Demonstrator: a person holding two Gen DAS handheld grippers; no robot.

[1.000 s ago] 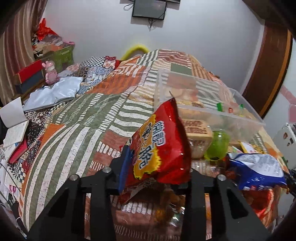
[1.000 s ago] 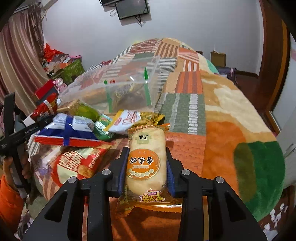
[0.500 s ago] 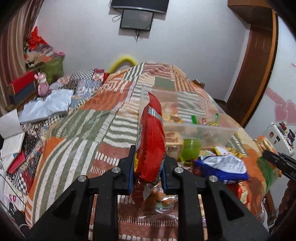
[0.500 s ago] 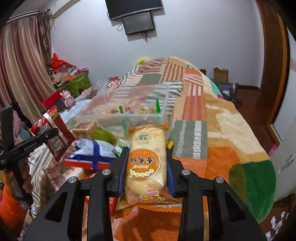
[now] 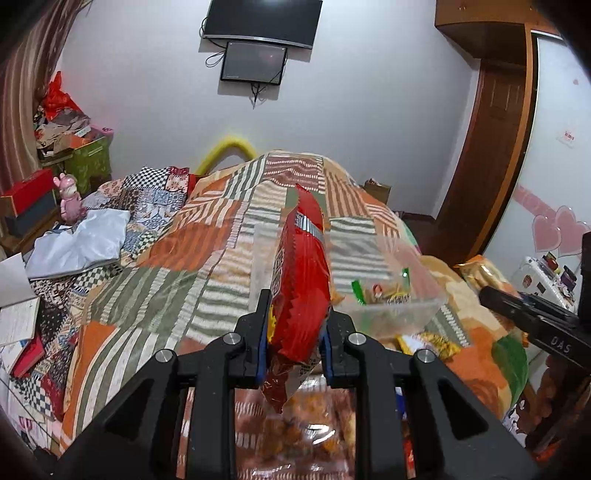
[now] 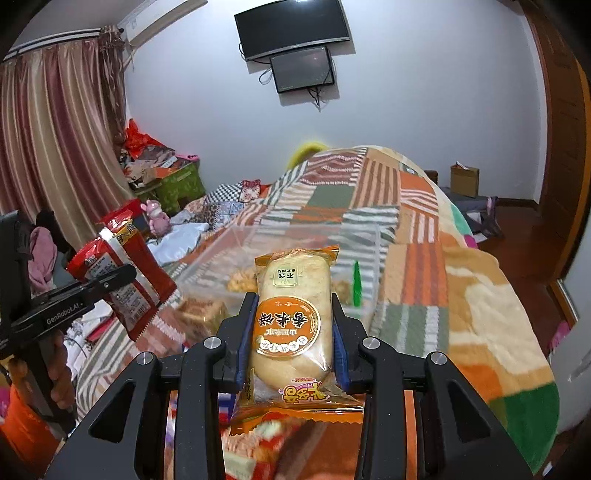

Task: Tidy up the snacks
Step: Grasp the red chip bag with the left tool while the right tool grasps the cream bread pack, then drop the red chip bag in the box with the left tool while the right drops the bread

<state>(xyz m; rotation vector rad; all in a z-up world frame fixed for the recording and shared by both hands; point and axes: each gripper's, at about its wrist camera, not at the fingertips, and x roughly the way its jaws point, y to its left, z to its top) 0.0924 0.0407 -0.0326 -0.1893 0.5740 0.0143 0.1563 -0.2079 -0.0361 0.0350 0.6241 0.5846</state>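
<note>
My left gripper (image 5: 294, 332) is shut on a red snack bag (image 5: 301, 280), held upright and edge-on above the bed; the bag also shows in the right wrist view (image 6: 122, 277) at the left. My right gripper (image 6: 290, 332) is shut on an orange-wrapped rice cake packet (image 6: 291, 317), held above the bed. A clear plastic bin (image 6: 295, 236) (image 5: 391, 306) with several snacks inside sits on the quilt beyond both grippers. The right gripper's arm (image 5: 532, 317) enters the left wrist view from the right.
A patchwork quilt (image 5: 207, 243) covers the bed. Loose snack bags (image 5: 303, 432) lie below the grippers, blurred. Clutter, boxes and a pink toy (image 5: 70, 195) stand at the left. A wooden door (image 5: 491, 158) is at the right, a TV (image 6: 295, 29) on the wall.
Both grippers have risen and tilted up with their snacks; the bin and bed now sit lower in view. The red bag has turned edge-on in the left gripper.
</note>
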